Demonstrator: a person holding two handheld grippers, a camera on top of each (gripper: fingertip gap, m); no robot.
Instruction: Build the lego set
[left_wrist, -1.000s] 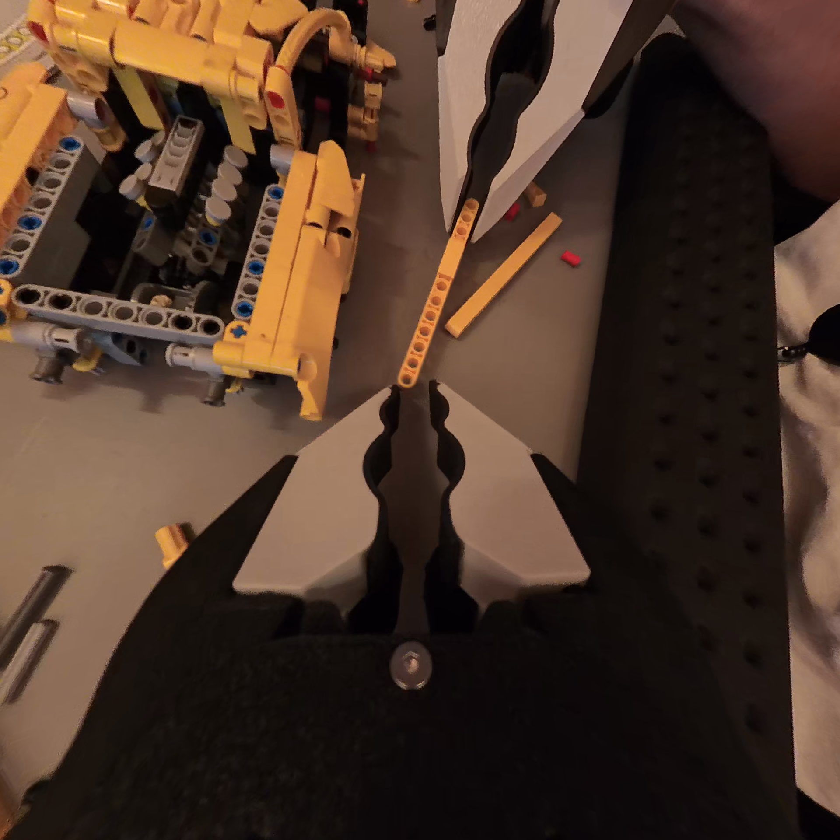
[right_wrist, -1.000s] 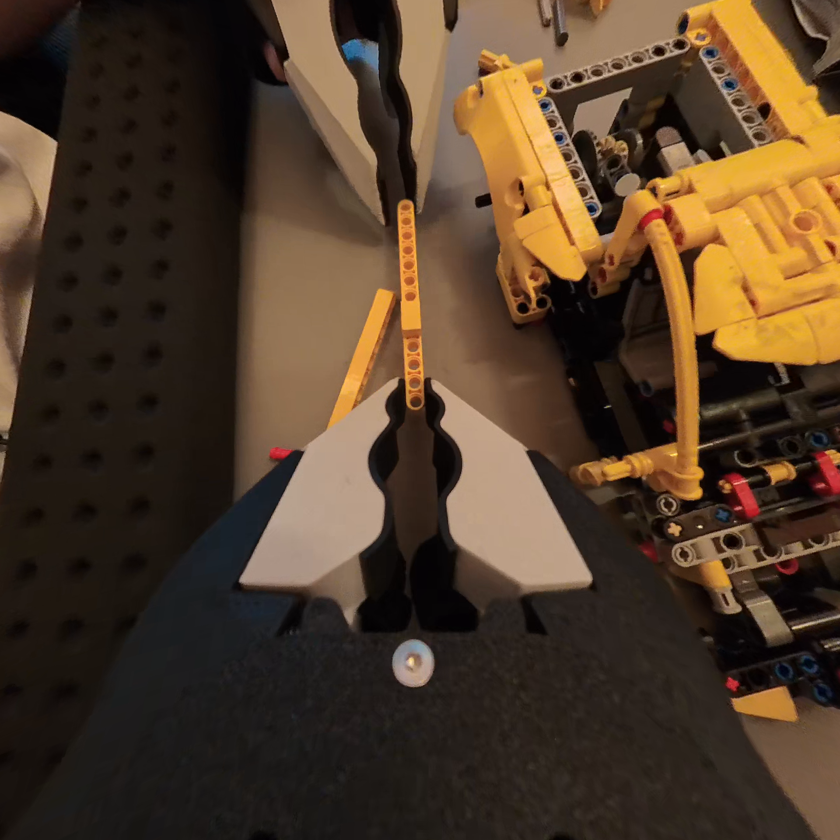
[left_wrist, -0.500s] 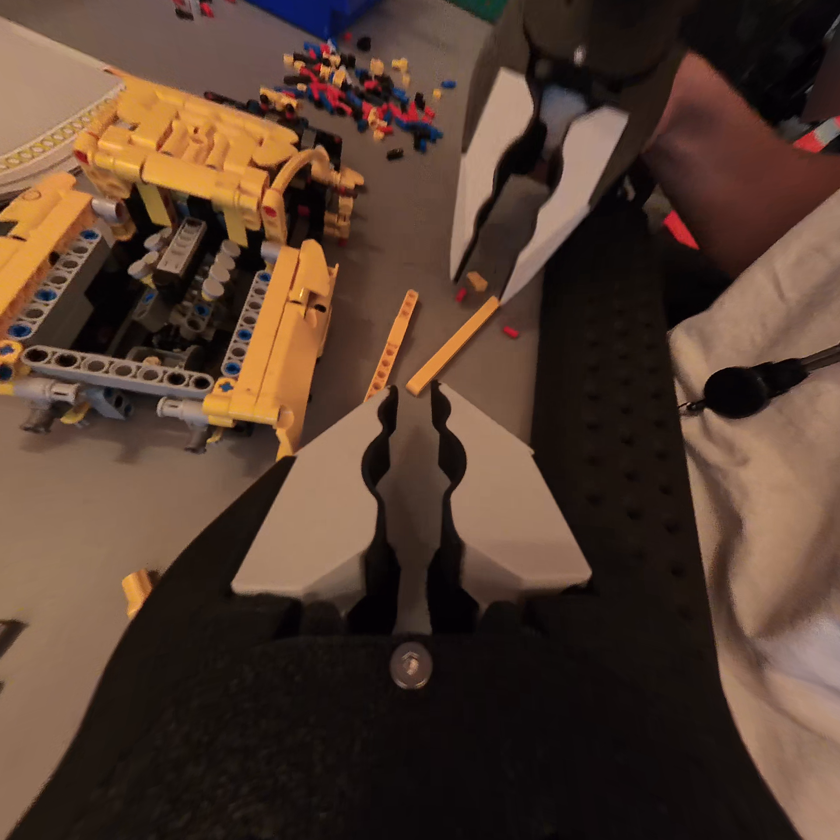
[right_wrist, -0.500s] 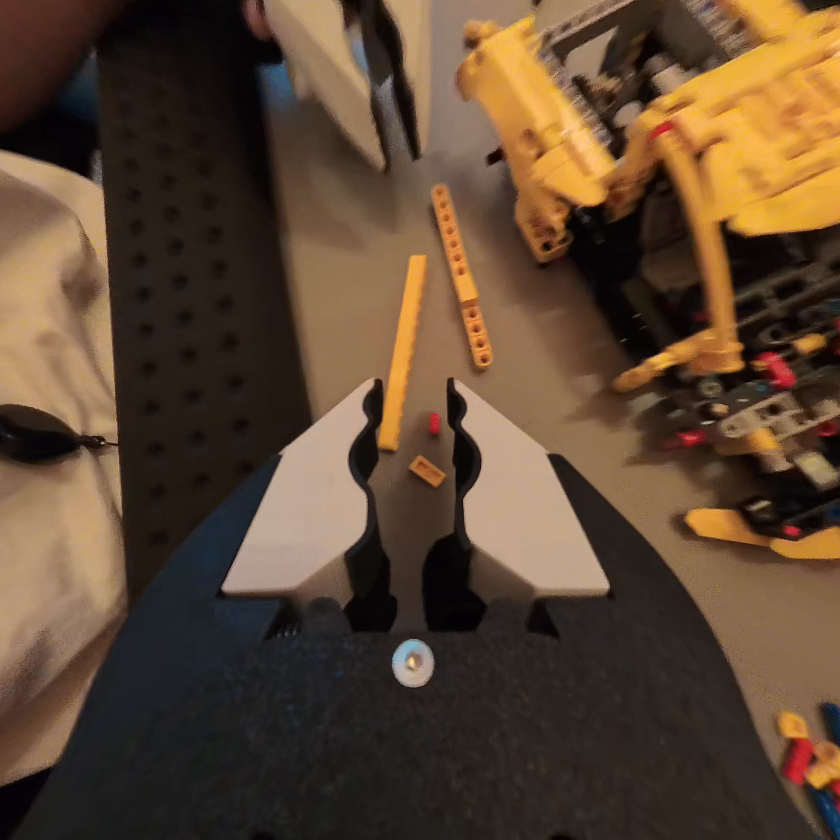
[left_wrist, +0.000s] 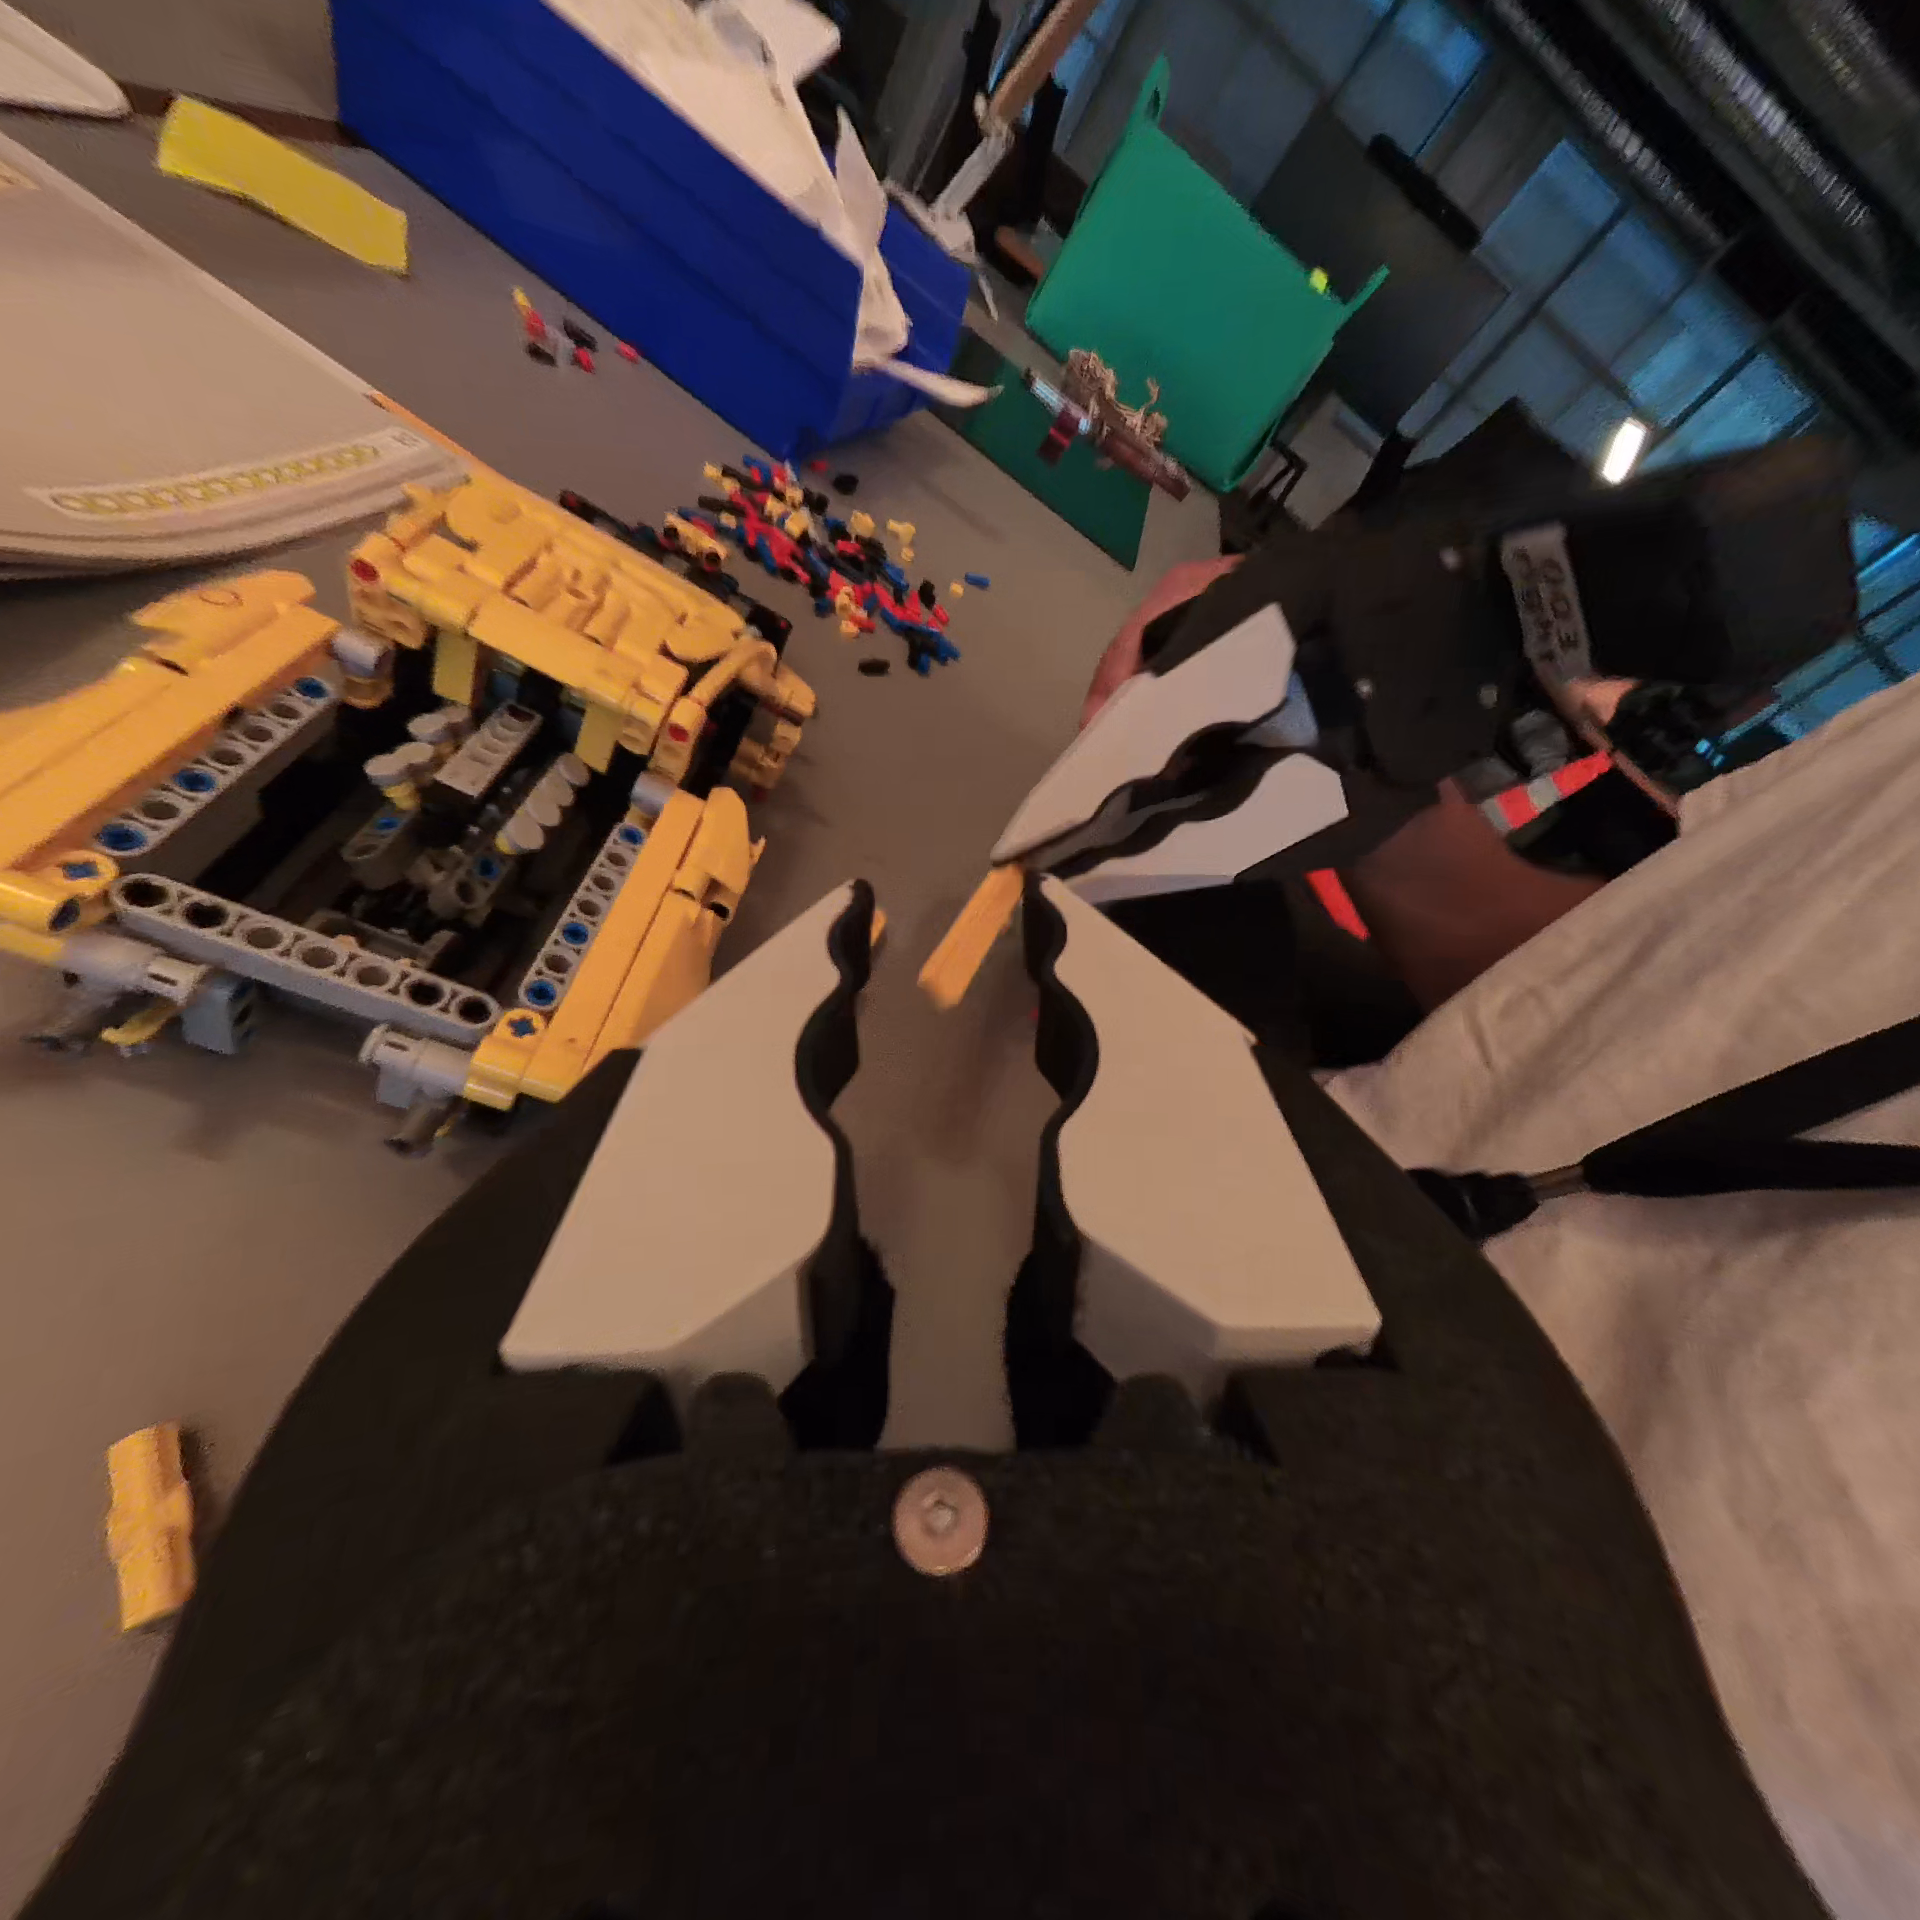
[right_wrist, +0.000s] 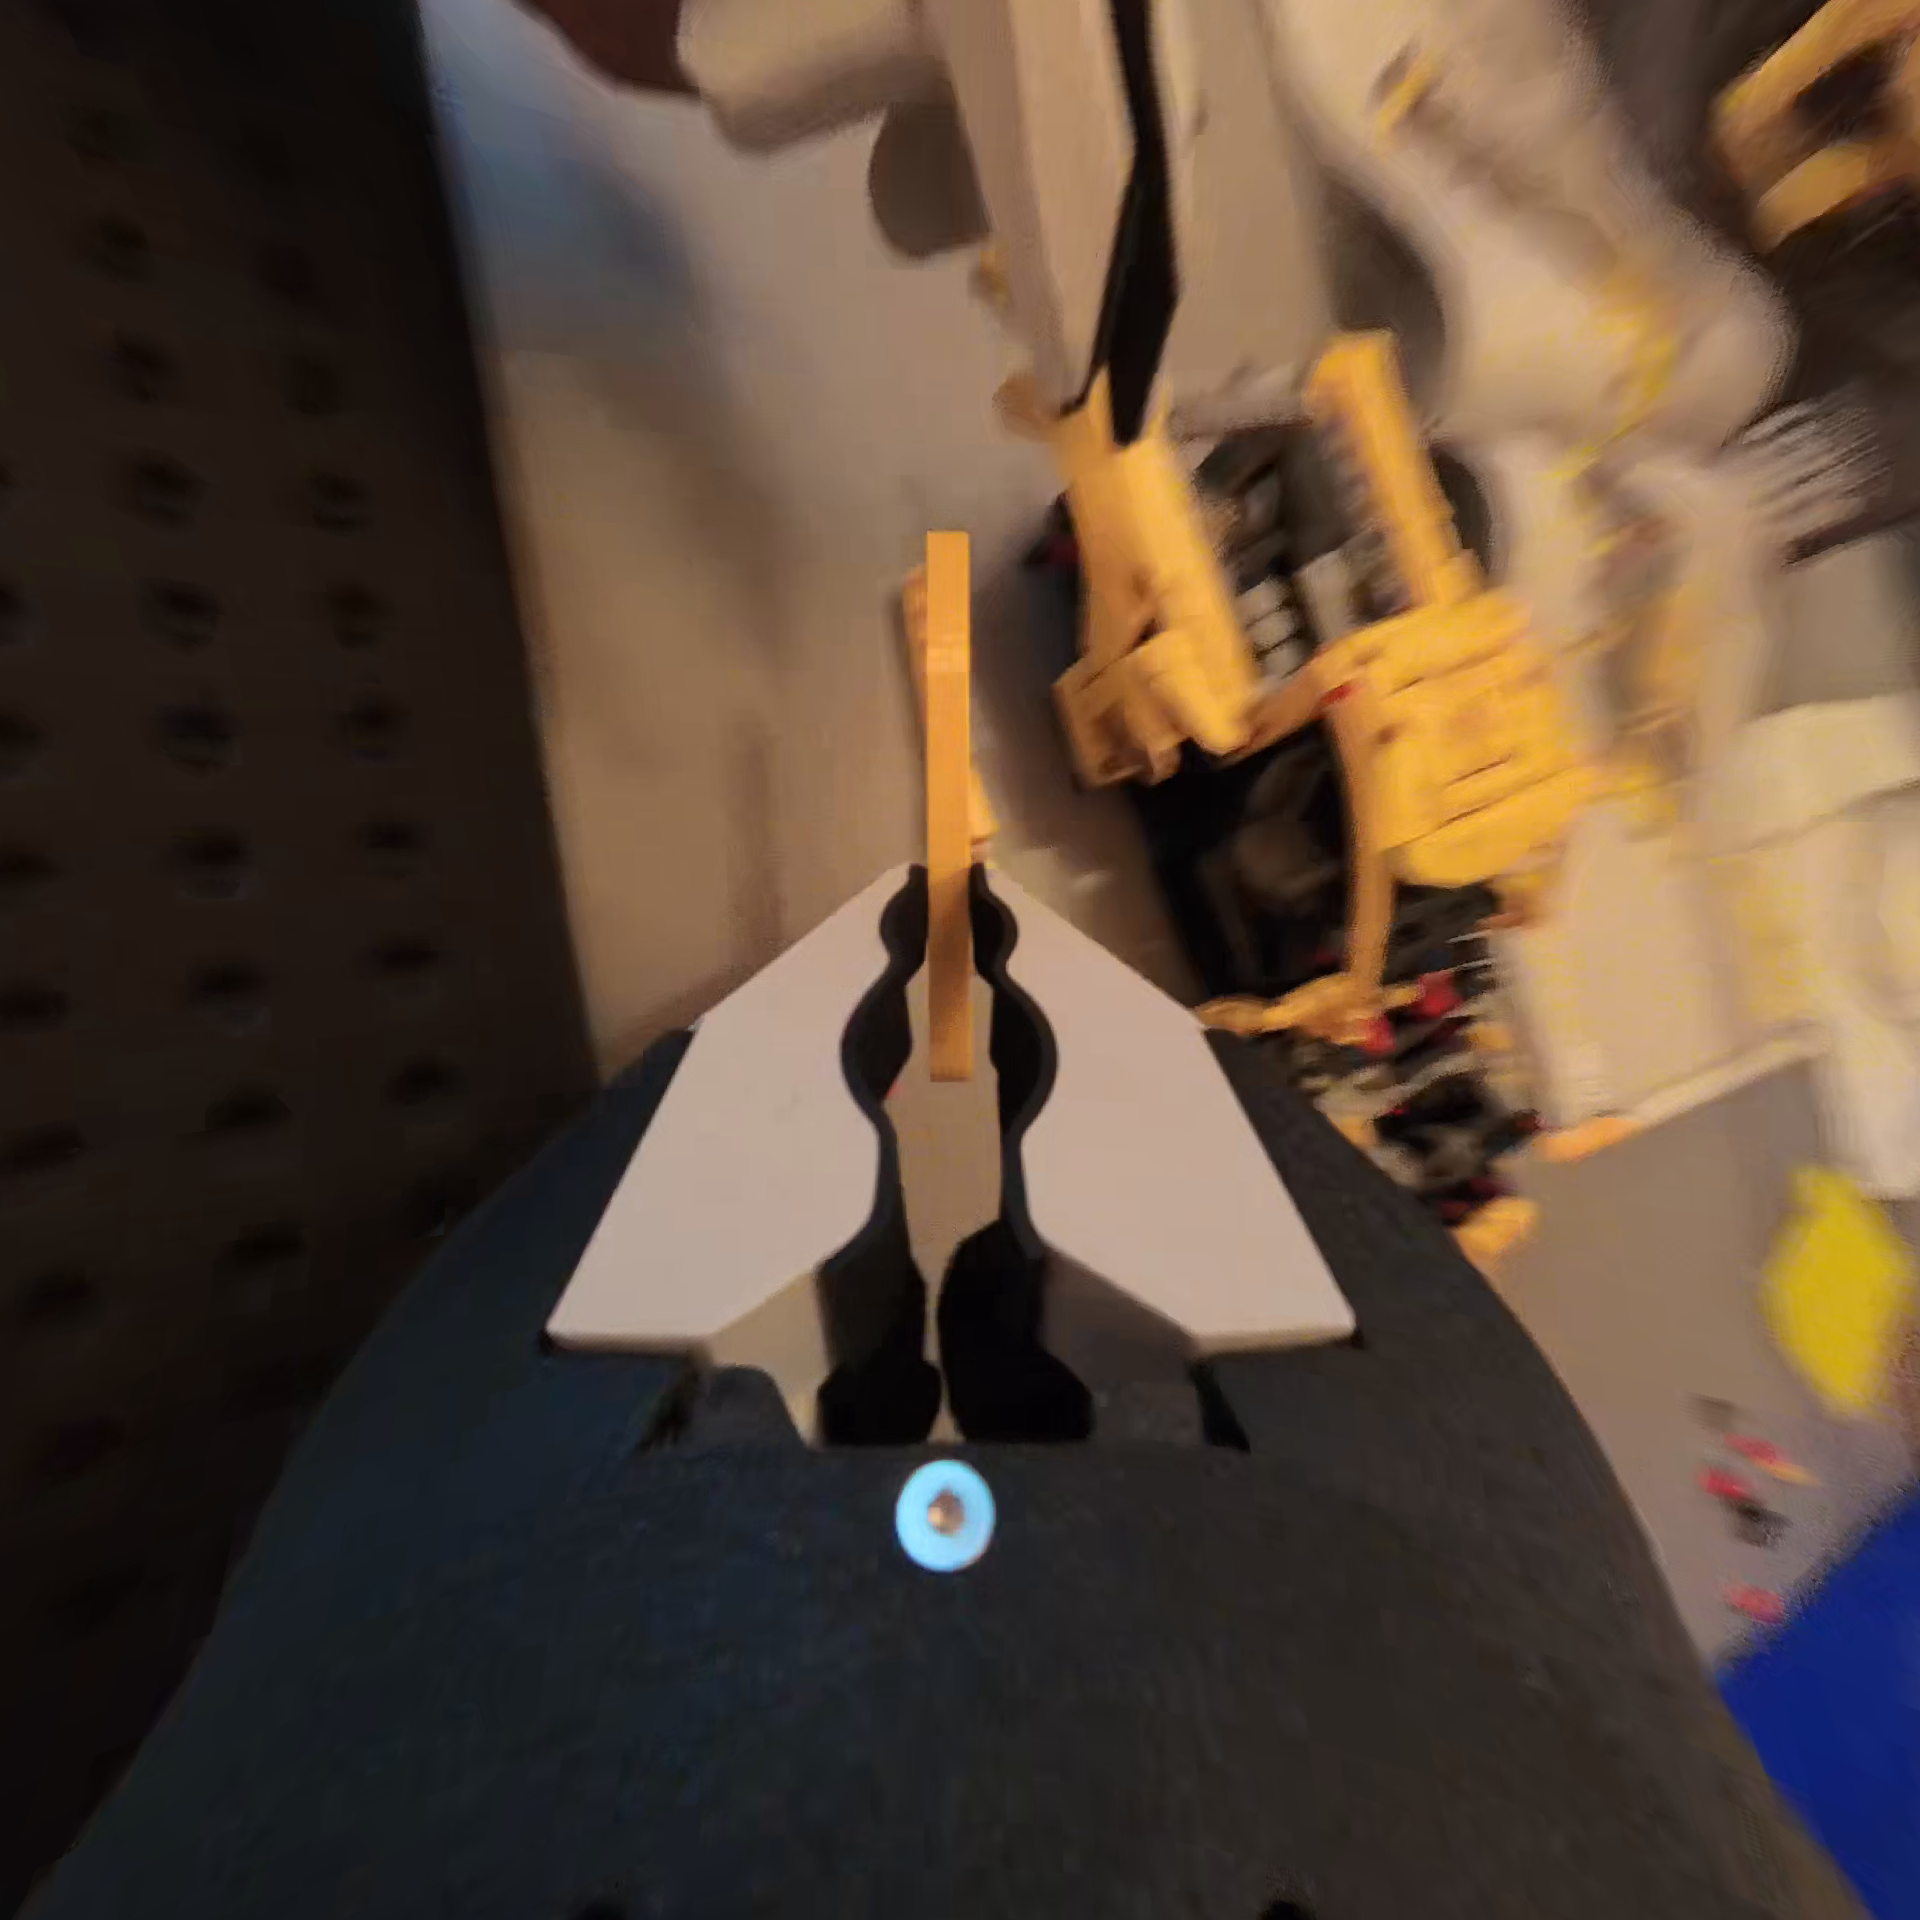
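Observation:
My right gripper (right_wrist: 948, 883) is shut on a long flat yellow strip (right_wrist: 948, 727) and holds it edge-on, pointing forward, above the grey table. In the left wrist view the right gripper (left_wrist: 1013, 857) shows just ahead, with the strip (left_wrist: 966, 940) reaching between my left fingertips. My left gripper (left_wrist: 945, 899) is open and empty. The half-built yellow and black Lego vehicle (left_wrist: 416, 790) stands to its left. It shows blurred on the right of the right wrist view (right_wrist: 1351, 675).
A pile of small loose pieces (left_wrist: 831, 561) lies beyond the vehicle, with a blue bin (left_wrist: 644, 208) and a green board (left_wrist: 1174, 312) behind. A yellow connector (left_wrist: 151, 1522) lies near left. A black perforated mat (right_wrist: 208, 727) runs along the table edge. A booklet (left_wrist: 156, 416) lies far left. There is about 8 cm between the tips of the two grippers. My left gripper is the nearer one to the yellow connector (left_wrist: 151, 1522): about 15 cm, against 20 cm.
Both grippers let go of the holed yellow beam, which dropped to the table. My right gripper then shut on the flat yellow strip and lifted it. My left gripper opened and tilted up.

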